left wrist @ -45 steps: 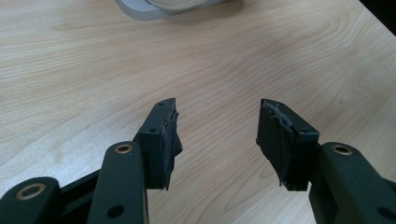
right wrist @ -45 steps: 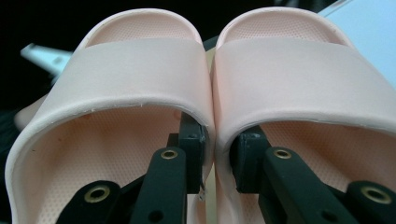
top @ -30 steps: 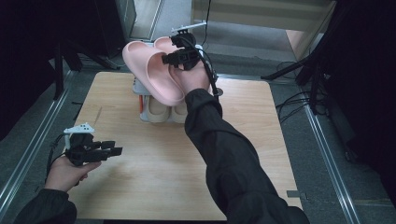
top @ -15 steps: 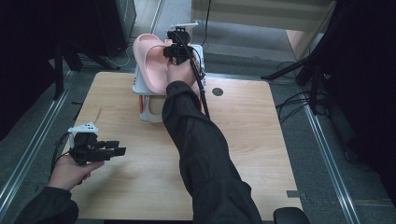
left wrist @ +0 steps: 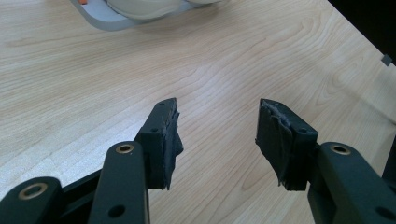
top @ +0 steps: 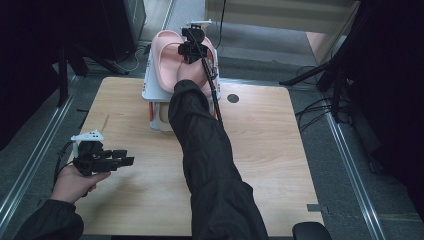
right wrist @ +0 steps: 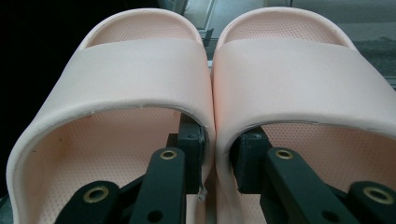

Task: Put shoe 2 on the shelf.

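Note:
My right gripper (right wrist: pixel 217 158) is shut on a pair of pink slippers, its jaws pinching the two inner walls together, one pad inside the left slipper (right wrist: pixel 140 70) and one inside the right slipper (right wrist: pixel 303 65). In the high view the right gripper (top: pixel 192 47) holds the slippers (top: pixel 165 57) over the top of a grey-white rack (top: pixel 149 92) at the table's far edge; whether the soles rest on it I cannot tell. My left gripper (top: pixel 122 159) hovers open over the near left of the table, with bare wood between its jaws (left wrist: pixel 217 135).
Cream shoes (top: pixel 162 119) sit on the rack's lower shelf, also at the top of the left gripper view (left wrist: pixel 140 7). A round black hole (top: pixel 233 98) marks the wooden table (top: pixel 270 160) right of the rack. The right gripper's cable (top: pixel 214 97) hangs along the forearm.
The right hand has carried the slippers away from me and a little down, over the rack's top. The left hand and its gripper have stayed put.

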`<move>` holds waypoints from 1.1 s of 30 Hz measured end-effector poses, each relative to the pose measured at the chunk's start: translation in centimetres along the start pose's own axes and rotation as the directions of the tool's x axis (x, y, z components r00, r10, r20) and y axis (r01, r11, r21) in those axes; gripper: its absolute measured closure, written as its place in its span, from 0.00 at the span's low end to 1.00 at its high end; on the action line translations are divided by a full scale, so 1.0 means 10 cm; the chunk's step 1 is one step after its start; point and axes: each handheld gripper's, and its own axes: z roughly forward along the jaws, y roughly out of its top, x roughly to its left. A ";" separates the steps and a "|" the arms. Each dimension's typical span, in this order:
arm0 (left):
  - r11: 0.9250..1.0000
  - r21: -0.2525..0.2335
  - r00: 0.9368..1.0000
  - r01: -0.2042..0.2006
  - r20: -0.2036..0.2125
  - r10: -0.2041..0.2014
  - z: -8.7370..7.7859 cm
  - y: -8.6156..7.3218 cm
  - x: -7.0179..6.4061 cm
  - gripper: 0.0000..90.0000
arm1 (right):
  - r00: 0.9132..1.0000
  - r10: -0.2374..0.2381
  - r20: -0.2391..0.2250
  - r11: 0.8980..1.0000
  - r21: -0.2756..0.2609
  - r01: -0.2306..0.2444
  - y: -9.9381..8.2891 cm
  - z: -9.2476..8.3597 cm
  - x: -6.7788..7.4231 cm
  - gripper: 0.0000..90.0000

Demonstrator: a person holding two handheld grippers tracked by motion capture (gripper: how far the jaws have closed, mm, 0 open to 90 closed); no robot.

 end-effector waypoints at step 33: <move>1.000 -0.004 1.000 -0.001 0.007 0.001 -0.01 -0.01 0.01 0.53 | 1.000 -0.031 0.007 0.999 0.015 0.031 -0.03 0.15 0.07 0.73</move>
